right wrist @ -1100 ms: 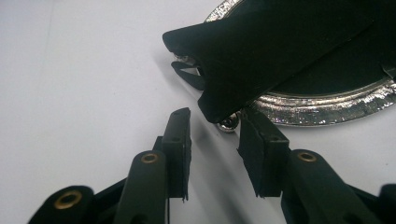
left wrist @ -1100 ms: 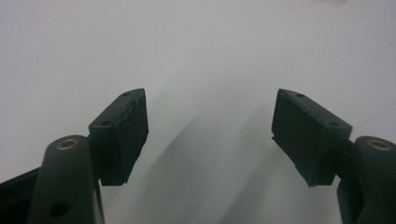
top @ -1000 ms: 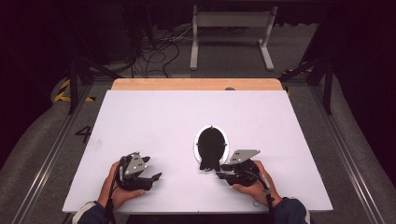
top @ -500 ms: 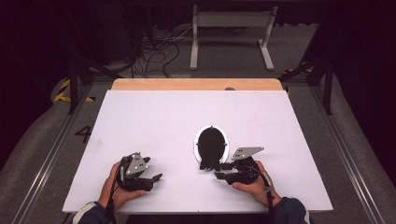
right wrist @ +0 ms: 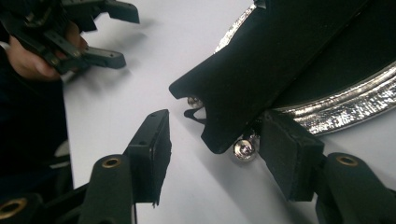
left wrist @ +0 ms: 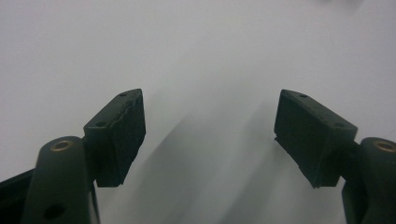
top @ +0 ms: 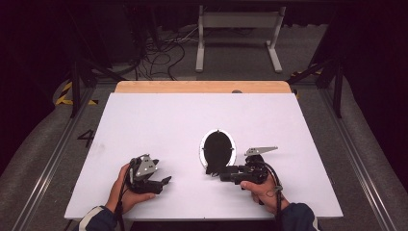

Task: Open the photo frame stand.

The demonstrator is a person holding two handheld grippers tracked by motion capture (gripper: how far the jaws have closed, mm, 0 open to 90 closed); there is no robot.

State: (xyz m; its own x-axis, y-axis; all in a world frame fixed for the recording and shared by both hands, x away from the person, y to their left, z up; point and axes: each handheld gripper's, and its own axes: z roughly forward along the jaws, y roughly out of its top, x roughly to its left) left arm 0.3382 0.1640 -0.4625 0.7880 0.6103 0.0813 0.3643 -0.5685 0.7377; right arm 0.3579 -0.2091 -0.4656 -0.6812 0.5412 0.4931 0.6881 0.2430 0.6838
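A black oval disc with a shiny silver rim lies flat on the white table, right of centre. A black tab with a small screw sticks out of its near end. My right gripper lies low at that end and points left. Its jaws have just been opening; the tab sits between them, close to the right pad and well clear of the left one. My left gripper rests near the front left, open over bare table, nothing between its pads.
A wooden strip runs along the table's far edge. Beyond it, on the dark floor, are cables and a white metal stand. Metal rails flank the table on both sides. The person's left hand and gripper appear in the right gripper view.
The right gripper's jaws stand wider apart around the disc's tab than before. Both hands and the disc have stayed where they were.
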